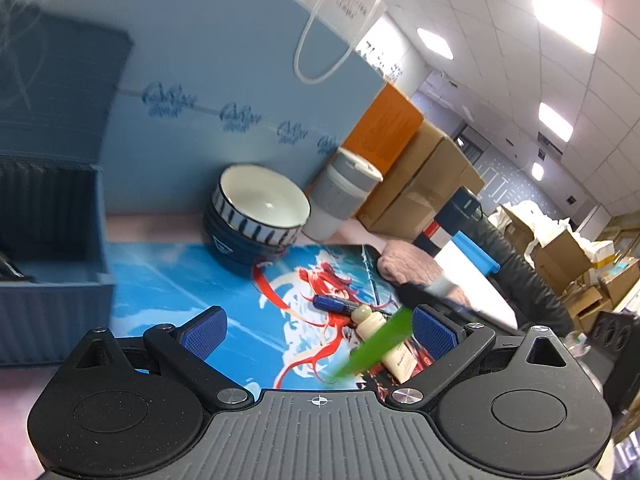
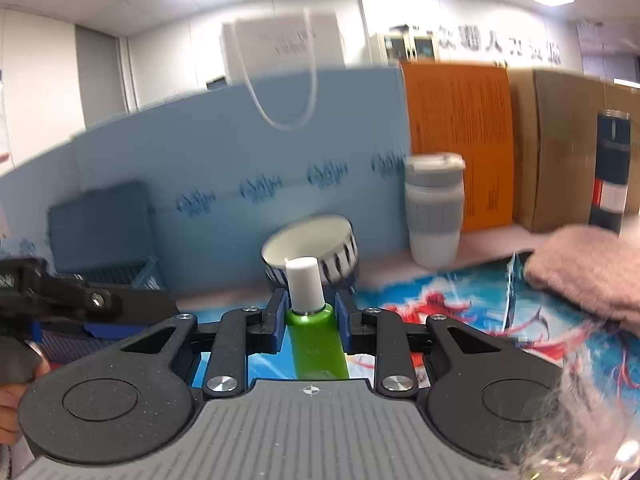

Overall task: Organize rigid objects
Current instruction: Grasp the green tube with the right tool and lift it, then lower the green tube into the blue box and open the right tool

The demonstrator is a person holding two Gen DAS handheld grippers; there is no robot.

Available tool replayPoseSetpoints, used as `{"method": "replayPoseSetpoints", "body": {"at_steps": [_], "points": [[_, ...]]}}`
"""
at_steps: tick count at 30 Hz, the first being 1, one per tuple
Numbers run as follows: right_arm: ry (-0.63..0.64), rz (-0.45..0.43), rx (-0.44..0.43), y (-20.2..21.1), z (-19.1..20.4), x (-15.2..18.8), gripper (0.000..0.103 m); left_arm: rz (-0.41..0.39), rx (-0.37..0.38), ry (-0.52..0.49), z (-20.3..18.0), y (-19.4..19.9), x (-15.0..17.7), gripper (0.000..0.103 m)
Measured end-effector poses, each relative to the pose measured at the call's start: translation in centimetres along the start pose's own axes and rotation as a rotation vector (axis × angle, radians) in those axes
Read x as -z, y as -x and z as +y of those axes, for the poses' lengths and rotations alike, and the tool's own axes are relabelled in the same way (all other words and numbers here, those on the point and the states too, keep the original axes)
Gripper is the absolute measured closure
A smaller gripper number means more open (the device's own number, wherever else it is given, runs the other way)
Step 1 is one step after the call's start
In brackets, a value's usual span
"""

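Right claw (image 2: 311, 316) clenched on upright green bottle (image 2: 318, 340) before bowl (image 2: 312, 250); left claw (image 1: 318, 330) released above printed mat (image 1: 224, 296).

green bottle (image 2: 318, 344), between the right tongs' pads: faint "500", nothing else legible.
blue panel (image 2: 240, 152), beyond the tongs: a row of repeated script logos, too blurred to read.
orange box (image 2: 460, 136), ahead right: lines of print, unreadable.
far wall sign (image 2: 500, 46): large chinese characters, blurred.
white bag (image 2: 284, 40): print illegible.
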State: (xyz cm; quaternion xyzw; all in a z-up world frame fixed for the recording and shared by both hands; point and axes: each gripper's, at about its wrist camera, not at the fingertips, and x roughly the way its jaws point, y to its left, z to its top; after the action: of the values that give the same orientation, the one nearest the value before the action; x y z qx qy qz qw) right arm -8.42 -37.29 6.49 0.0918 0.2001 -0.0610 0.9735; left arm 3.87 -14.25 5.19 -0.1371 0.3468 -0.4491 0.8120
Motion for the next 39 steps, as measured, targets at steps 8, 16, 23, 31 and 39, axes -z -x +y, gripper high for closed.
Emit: {"method": "replayPoseSetpoints", "body": {"at_steps": [8, 16, 23, 31, 39], "points": [[0.073, -0.192, 0.002, 2.4, 5.1, -2.4, 0.08, -0.093, -0.099, -0.053, 1.9, 6.4, -0.2, 0.003], [0.131, -0.283, -0.109, 1.7, 11.5, -5.3, 0.08, -0.228, -0.208, 0.037, 7.0, 12.5, -0.8, 0.003], [0.233, -0.312, -0.201, -0.4, 18.6, -6.8, 0.08, -0.343, -0.231, 0.136, 10.8, 16.1, -1.9, 0.003], [0.177, -0.243, -0.328, -5.9, 24.2, -6.3, 0.08, -0.406, -0.298, 0.249, 14.6, 17.9, -2.2, 0.003], [-0.09, -0.097, -0.378, -12.0, 24.6, -3.4, 0.08, -0.414, -0.306, 0.31, 16.5, 18.9, -1.6, 0.003]]}}
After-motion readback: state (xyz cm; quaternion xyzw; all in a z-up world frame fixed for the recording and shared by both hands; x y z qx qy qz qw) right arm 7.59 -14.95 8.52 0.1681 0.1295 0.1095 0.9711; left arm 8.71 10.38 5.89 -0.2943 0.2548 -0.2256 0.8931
